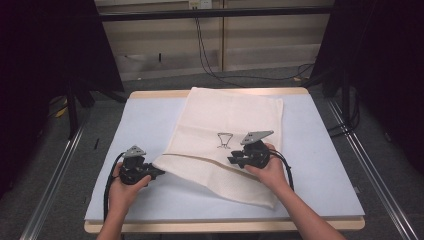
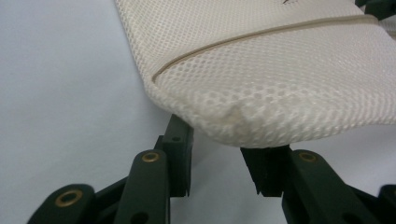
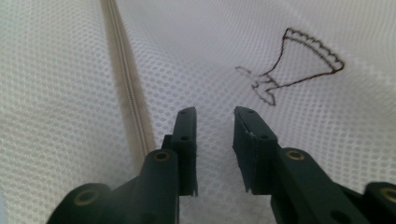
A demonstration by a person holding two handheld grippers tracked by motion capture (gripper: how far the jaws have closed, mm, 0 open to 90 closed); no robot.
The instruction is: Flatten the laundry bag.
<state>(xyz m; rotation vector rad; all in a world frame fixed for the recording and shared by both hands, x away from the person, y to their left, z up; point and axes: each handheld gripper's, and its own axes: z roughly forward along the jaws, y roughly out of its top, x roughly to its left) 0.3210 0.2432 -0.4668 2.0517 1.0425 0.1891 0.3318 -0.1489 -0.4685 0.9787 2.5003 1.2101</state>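
Observation:
A cream mesh bag point(image 1: 235, 115) lies flat on the pale blue table mat point(image 1: 320, 170), with a zip line point(image 1: 200, 159) across it and a small dark drawing point(image 1: 224, 140) at its middle. My left gripper point(image 1: 159, 173) is at the bag's near-left corner. In the left gripper view that corner point(image 2: 243, 116) lies over the tips of the parted jaws point(image 2: 217, 137), and bare mat shows between them. My right gripper point(image 1: 231, 161) rests over the bag near the drawing. Its jaws point(image 3: 215, 112) stand apart above the mesh point(image 3: 60, 93), beside the zip point(image 3: 130, 98), with nothing between them.
The mat sits on a wooden tabletop whose edge point(image 1: 225, 227) shows at the front. Metal rails point(image 1: 55, 170) point(image 1: 370, 165) run along the floor on both sides. Black frame legs point(image 1: 72, 107) and cables point(image 1: 210, 65) stand beyond the far edge.

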